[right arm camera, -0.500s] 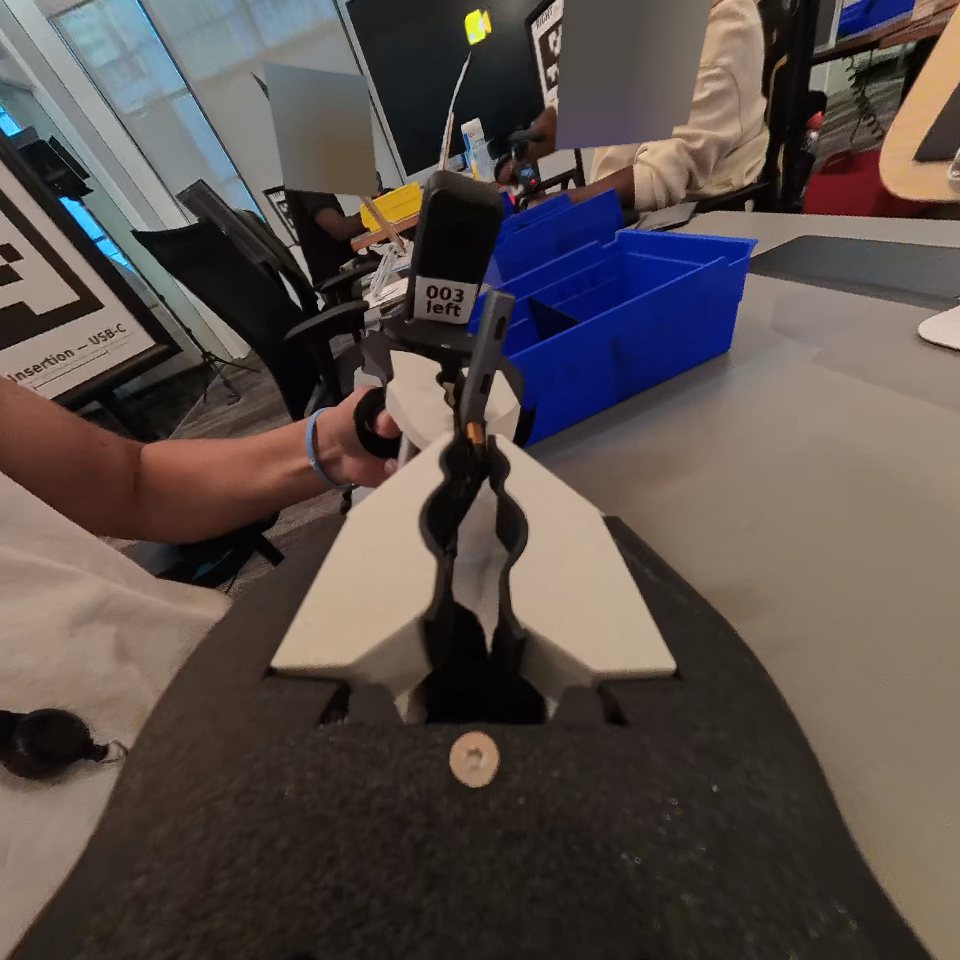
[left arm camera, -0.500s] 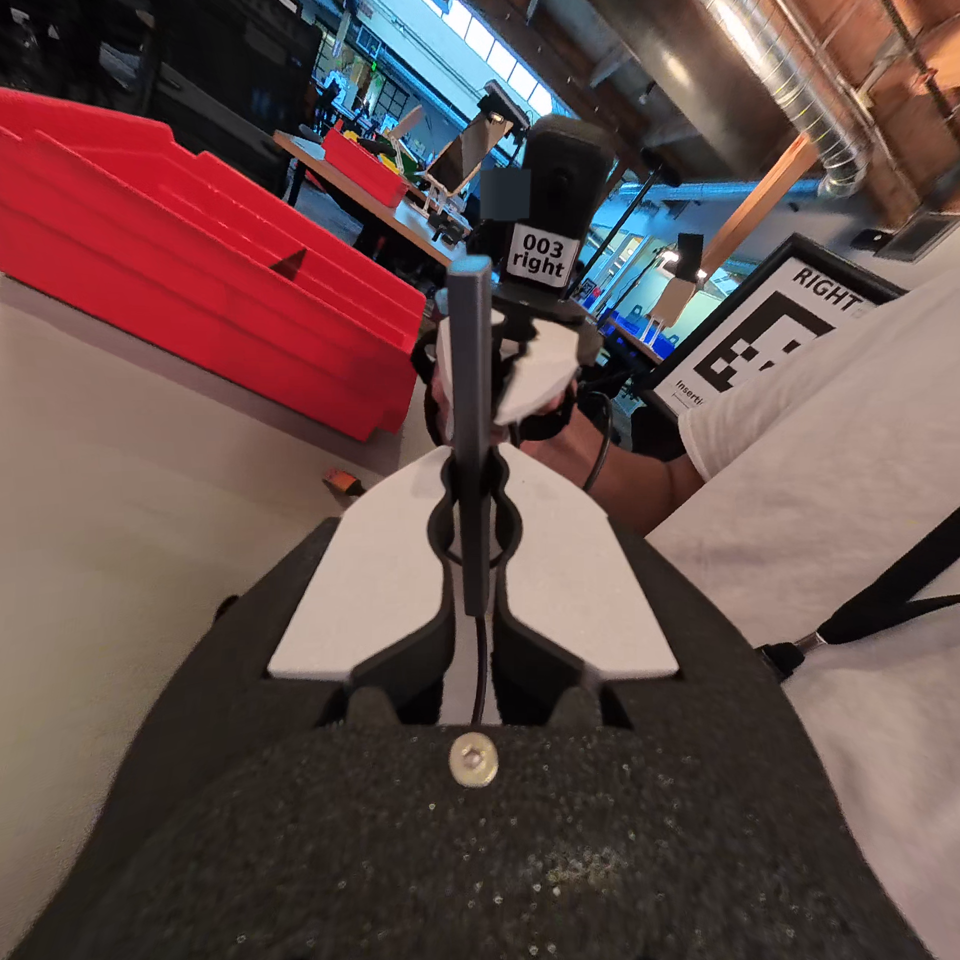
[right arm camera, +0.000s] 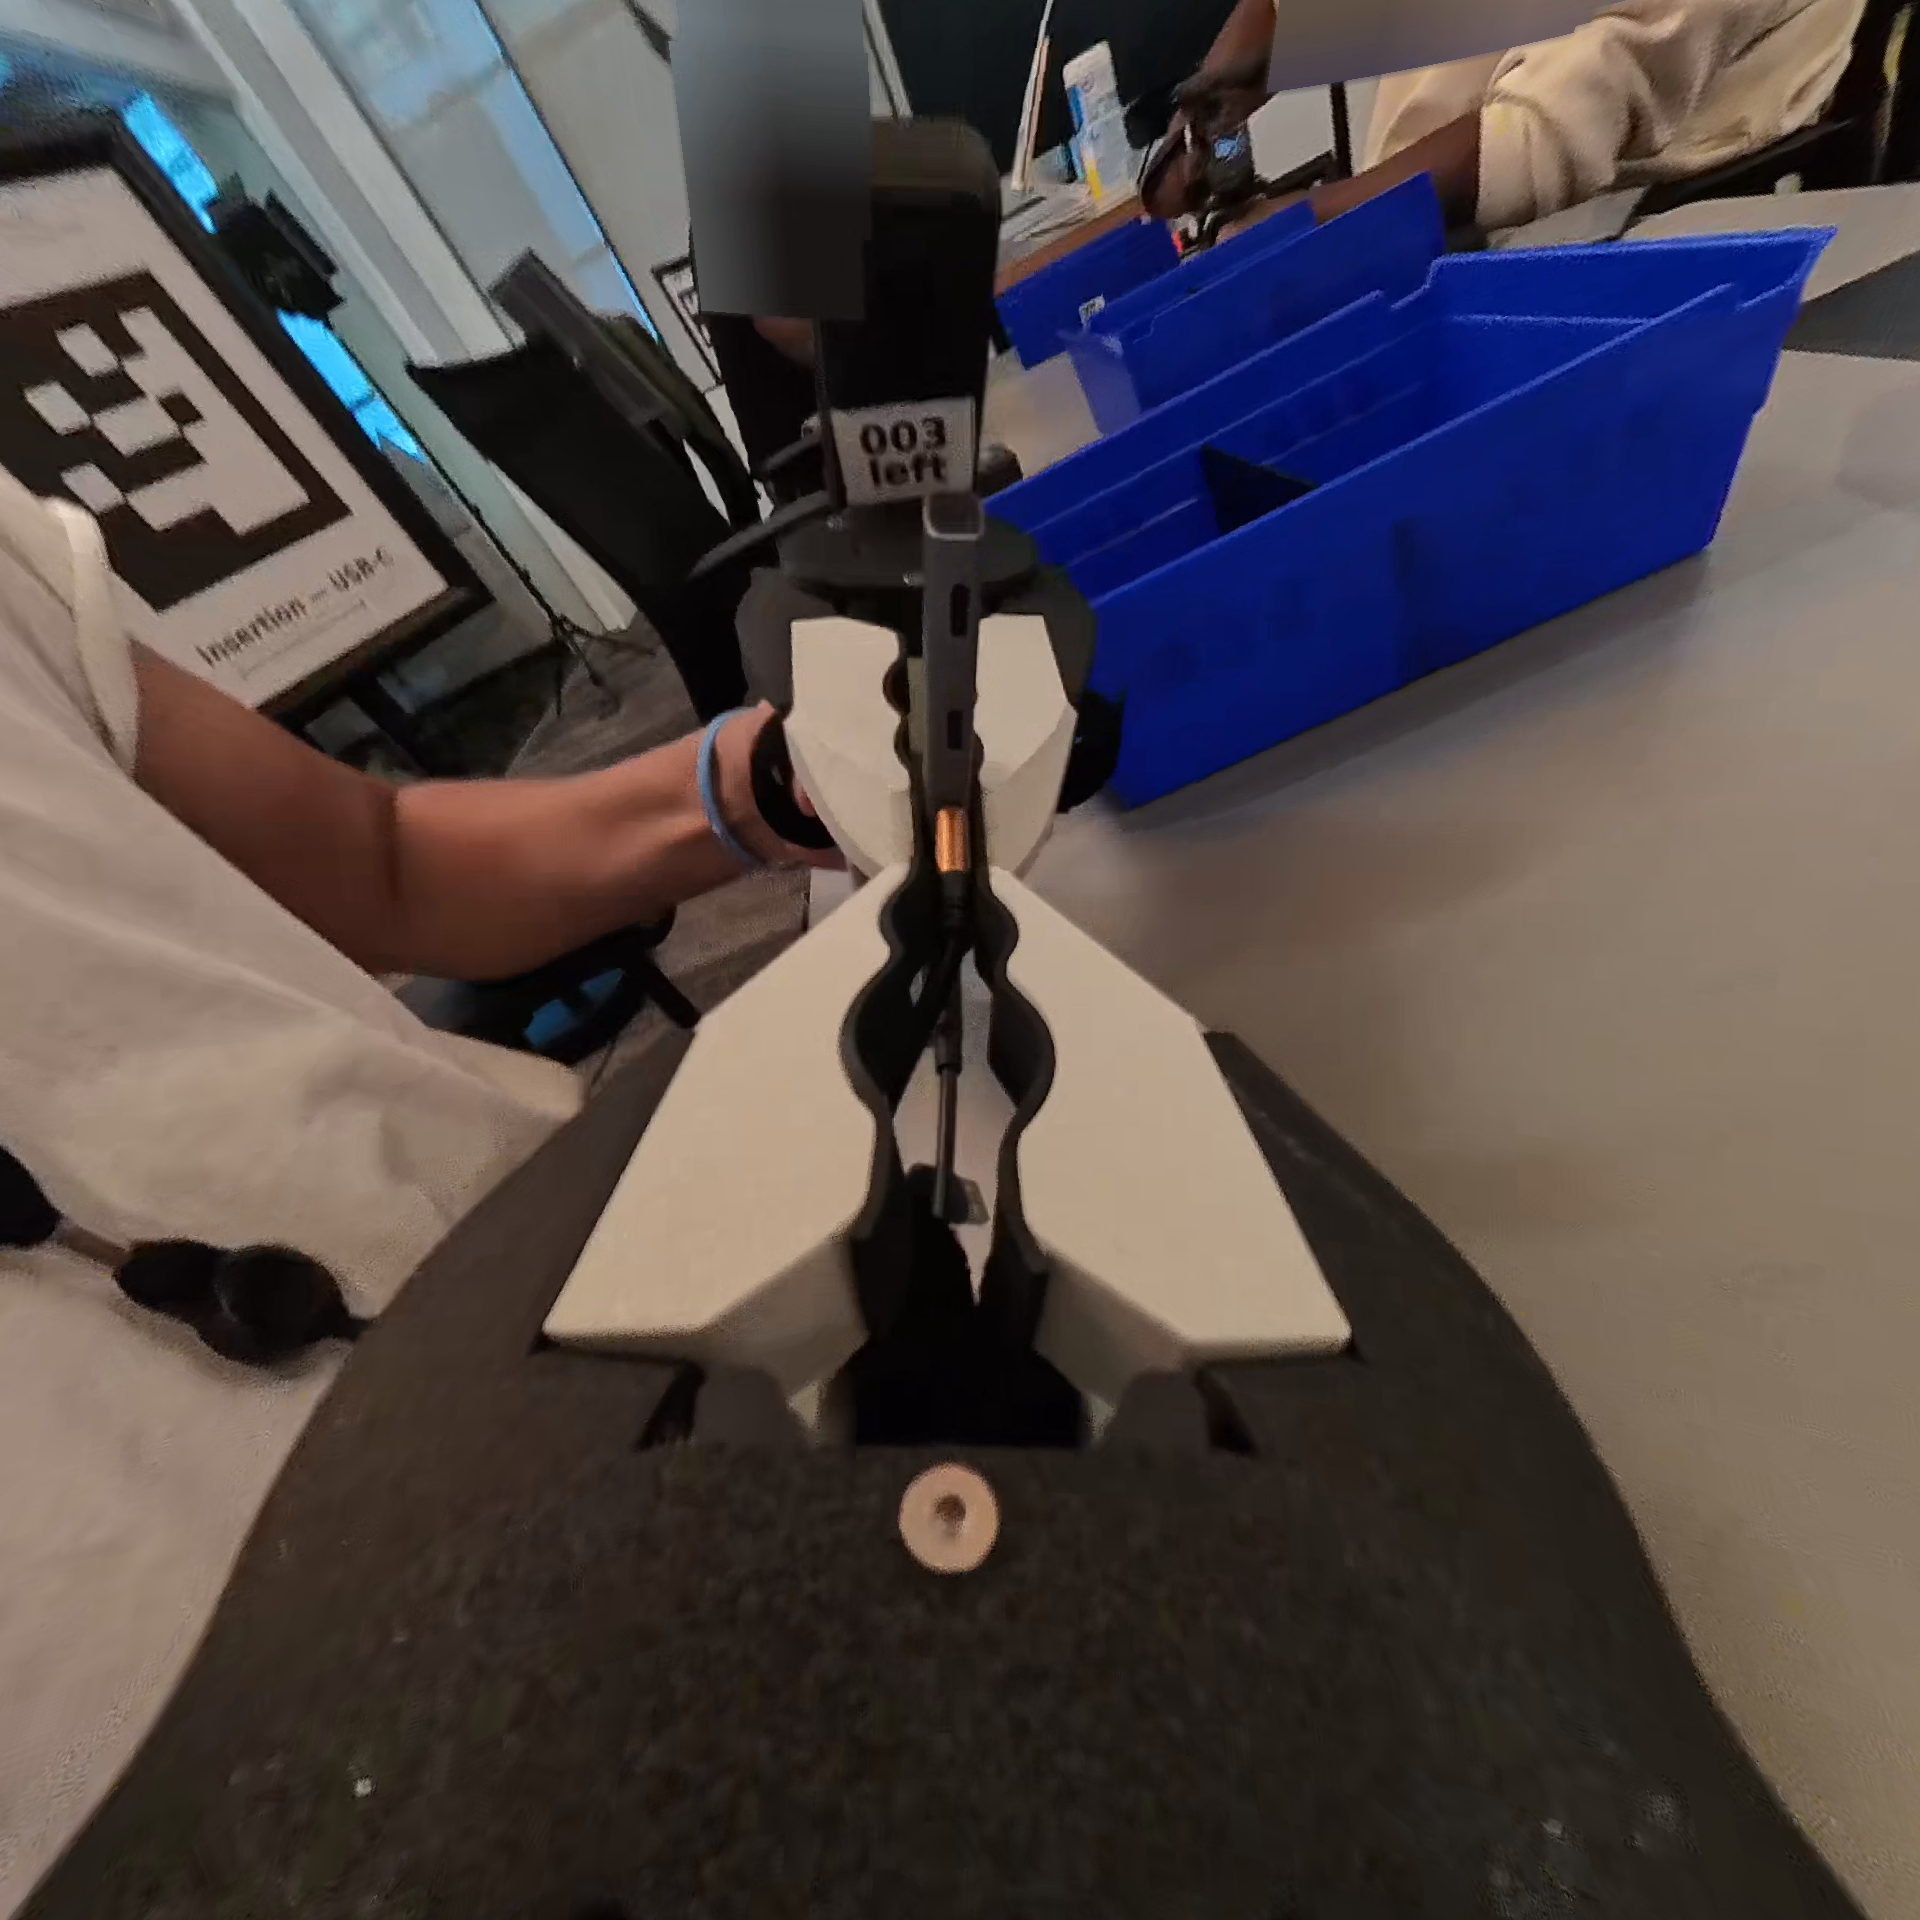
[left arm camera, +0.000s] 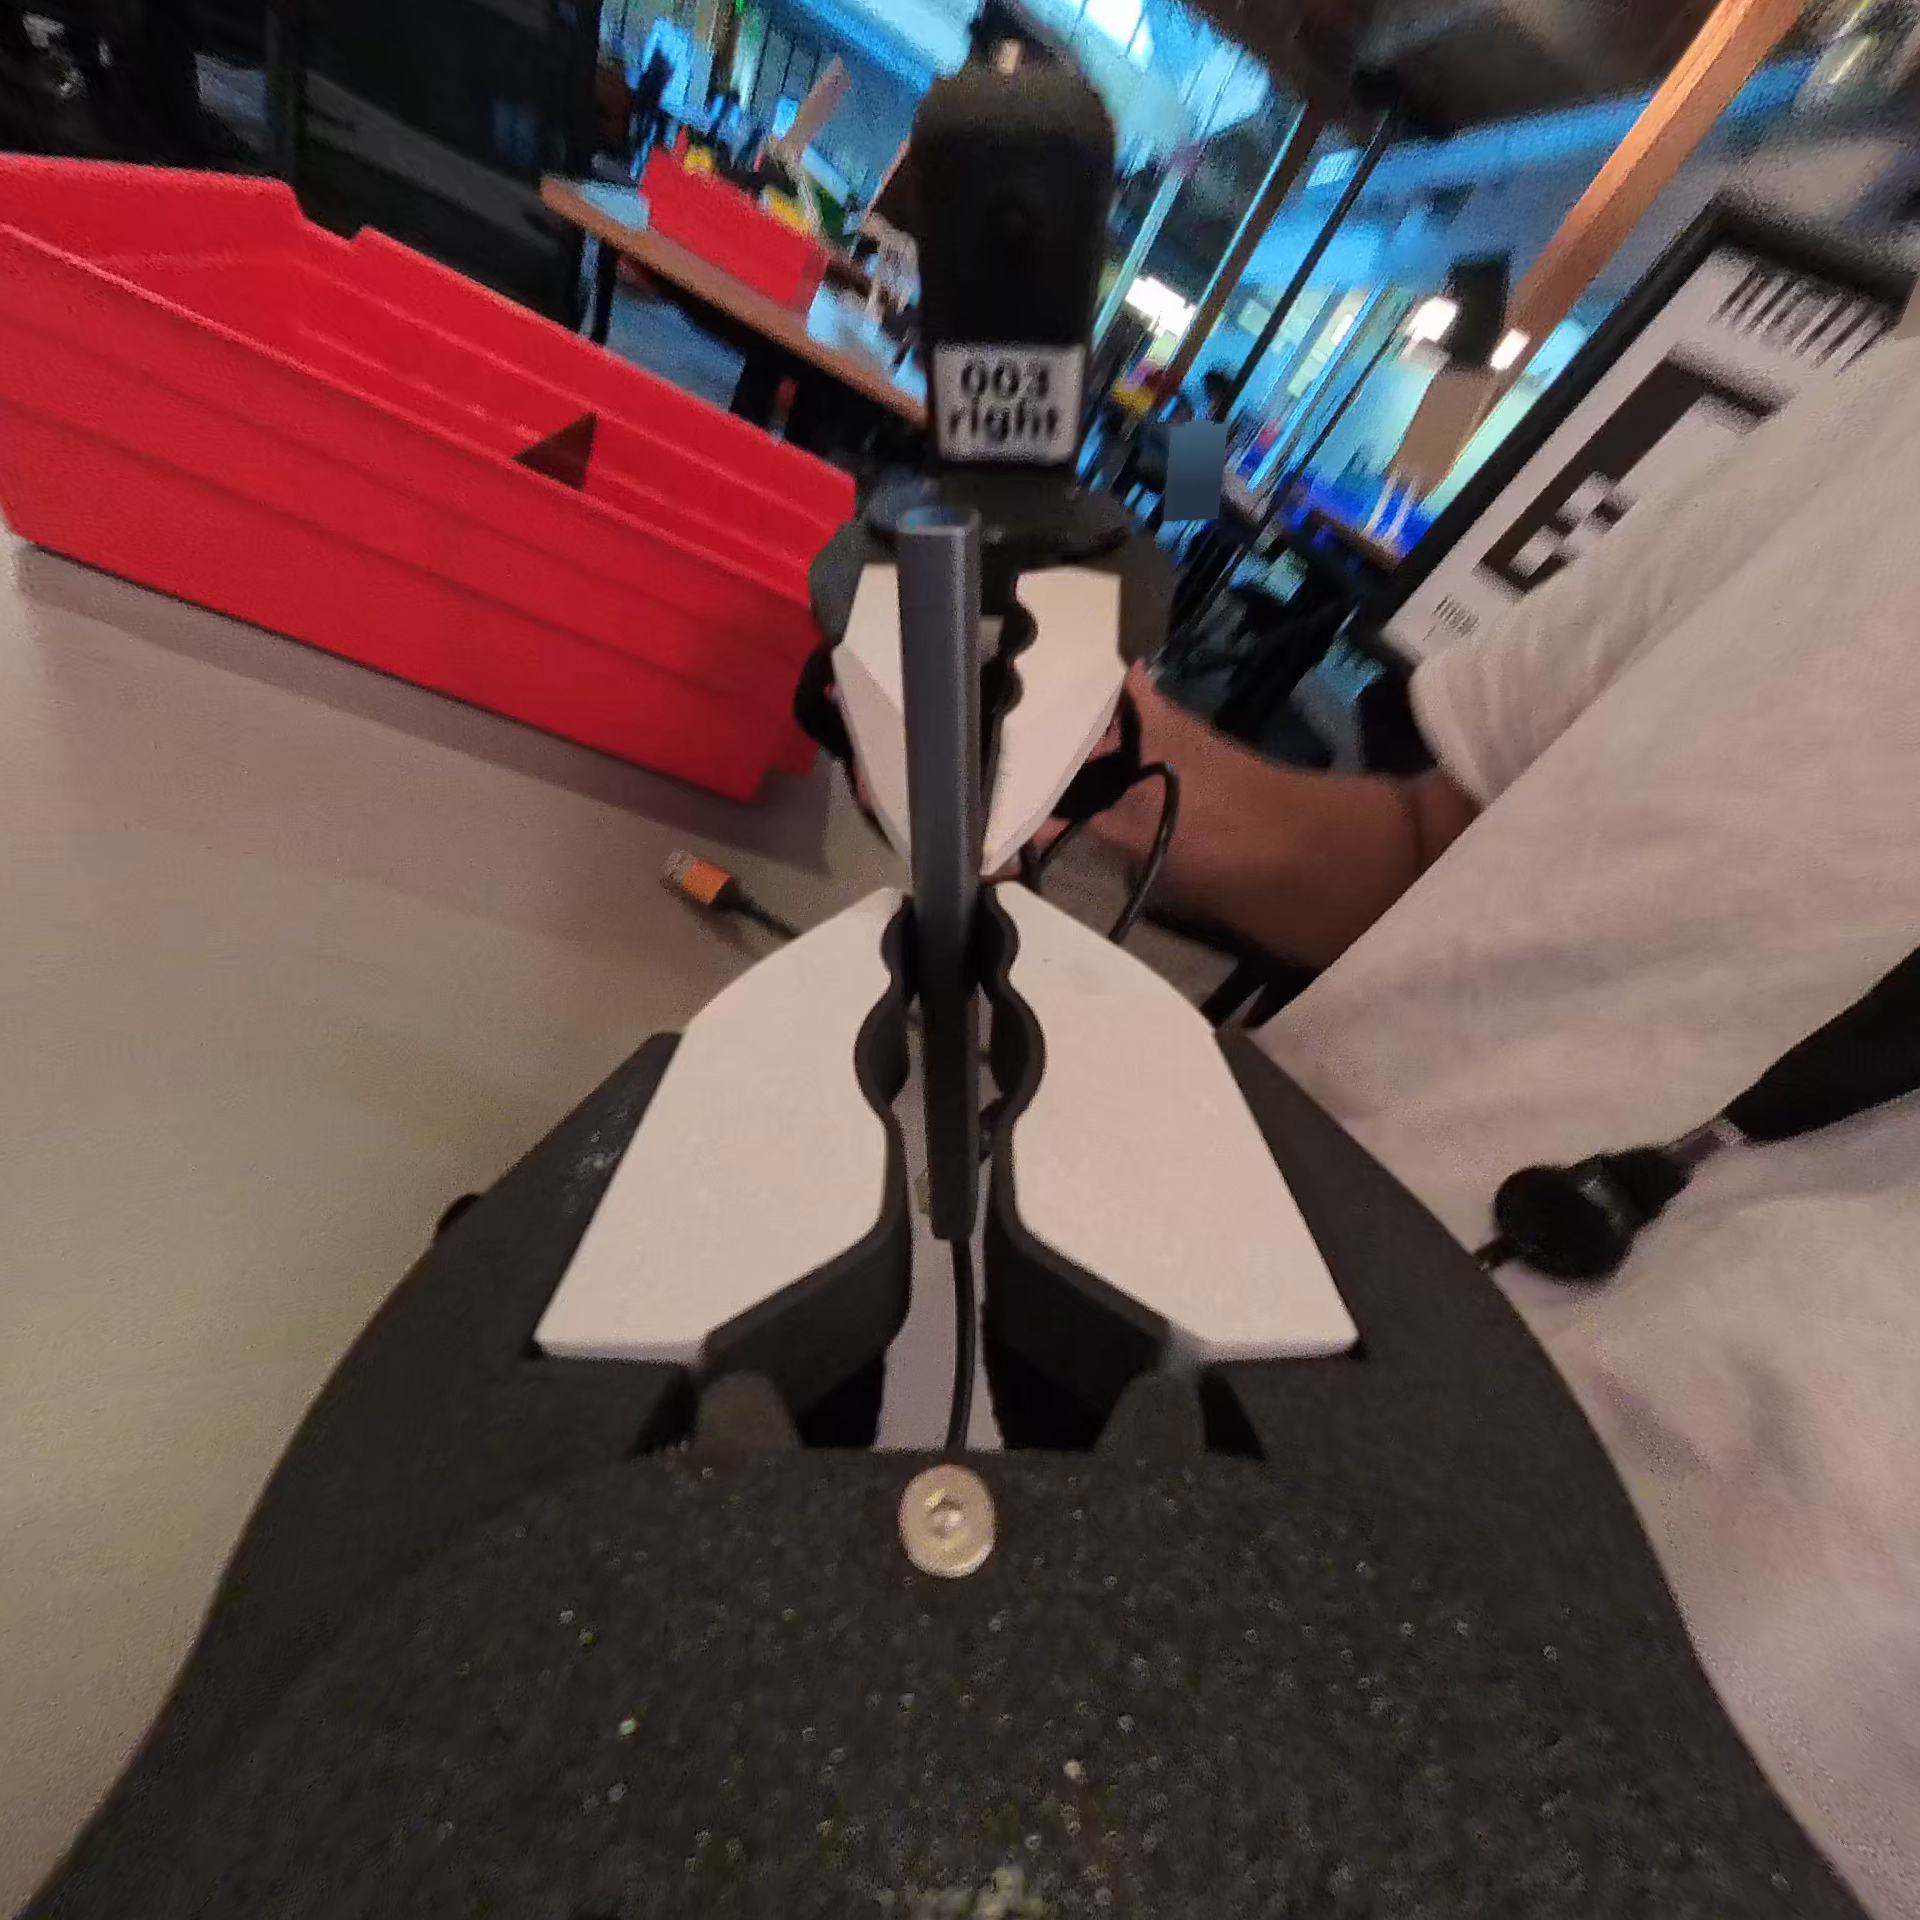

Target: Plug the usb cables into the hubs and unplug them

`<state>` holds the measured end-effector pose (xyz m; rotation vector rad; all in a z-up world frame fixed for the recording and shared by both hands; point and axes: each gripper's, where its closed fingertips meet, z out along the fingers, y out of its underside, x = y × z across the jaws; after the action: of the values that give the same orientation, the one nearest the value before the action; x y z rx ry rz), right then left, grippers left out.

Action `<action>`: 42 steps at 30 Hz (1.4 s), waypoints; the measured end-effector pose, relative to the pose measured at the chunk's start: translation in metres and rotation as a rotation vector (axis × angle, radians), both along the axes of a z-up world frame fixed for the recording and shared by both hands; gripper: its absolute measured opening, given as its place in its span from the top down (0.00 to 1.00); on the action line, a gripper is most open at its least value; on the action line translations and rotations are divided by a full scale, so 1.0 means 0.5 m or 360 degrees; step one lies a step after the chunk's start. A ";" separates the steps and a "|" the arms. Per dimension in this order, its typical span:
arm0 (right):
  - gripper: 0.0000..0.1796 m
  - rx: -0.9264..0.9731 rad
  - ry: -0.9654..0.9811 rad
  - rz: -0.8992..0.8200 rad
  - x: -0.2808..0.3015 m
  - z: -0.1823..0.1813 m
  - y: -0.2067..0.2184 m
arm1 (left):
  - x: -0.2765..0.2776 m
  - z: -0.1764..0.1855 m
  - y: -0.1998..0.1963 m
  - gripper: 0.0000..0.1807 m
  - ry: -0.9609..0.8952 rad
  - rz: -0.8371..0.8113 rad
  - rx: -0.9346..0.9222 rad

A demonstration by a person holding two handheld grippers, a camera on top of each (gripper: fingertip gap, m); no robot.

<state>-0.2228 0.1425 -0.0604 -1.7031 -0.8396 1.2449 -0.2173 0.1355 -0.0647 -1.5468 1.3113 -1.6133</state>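
My left gripper (left arm camera: 945,920) is shut on a slim grey USB hub (left arm camera: 940,727) that stands upright between its fingers, with a thin black lead hanging below it. My right gripper (right arm camera: 948,888) is shut on a USB cable plug with an orange collar (right arm camera: 951,842). The plug's tip meets the near end of the hub (right arm camera: 951,644); I cannot tell how deep it sits. The two grippers face each other tip to tip above the grey table (right arm camera: 1507,935). The right gripper (left arm camera: 982,717) shows behind the hub in the left wrist view, and the left gripper (right arm camera: 935,727) shows in the right wrist view.
A red bin (left arm camera: 364,499) stands on the table's left and a blue divided bin (right arm camera: 1455,468) on its right. A loose orange-ended plug (left arm camera: 701,881) lies on the table. A framed marker sign (right arm camera: 156,447) stands behind, and a person works at the far table (right arm camera: 1558,114). The grippers are tip to tip, or close to it.
The two grippers have come closer together. The hub now stands straighter in the right wrist view, and the orange plug has closed up against its end.
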 end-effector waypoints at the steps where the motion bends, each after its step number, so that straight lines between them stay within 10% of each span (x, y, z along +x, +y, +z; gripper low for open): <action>1: 0.97 0.0010 -0.0009 0.0037 -0.004 -0.003 -0.010 | -0.005 -0.006 -0.008 0.94 0.0030 -0.0021 0.0050; 9: 0.97 0.0128 -0.0118 0.0150 -0.009 -0.015 -0.079 | -0.032 -0.016 -0.074 0.94 0.0045 -0.0057 0.0184; 14: 0.97 0.0227 -0.0075 -0.0178 0.177 0.060 -0.075 | -0.154 0.024 0.017 0.95 -0.0149 0.0372 0.0103; 30: 0.97 0.0656 0.0469 -0.0452 0.436 0.537 -0.090 | -0.119 -0.008 0.044 0.95 -0.0138 0.0566 -0.0091; 42: 0.97 0.0457 0.0203 -0.1043 0.550 0.404 0.107 | -0.091 -0.026 0.017 0.95 -0.0032 0.0484 -0.0015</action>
<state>0.0521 0.1958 0.1415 -1.4713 -0.3129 0.7319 -0.2626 0.1438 -0.0776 -1.6405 1.0012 -1.4402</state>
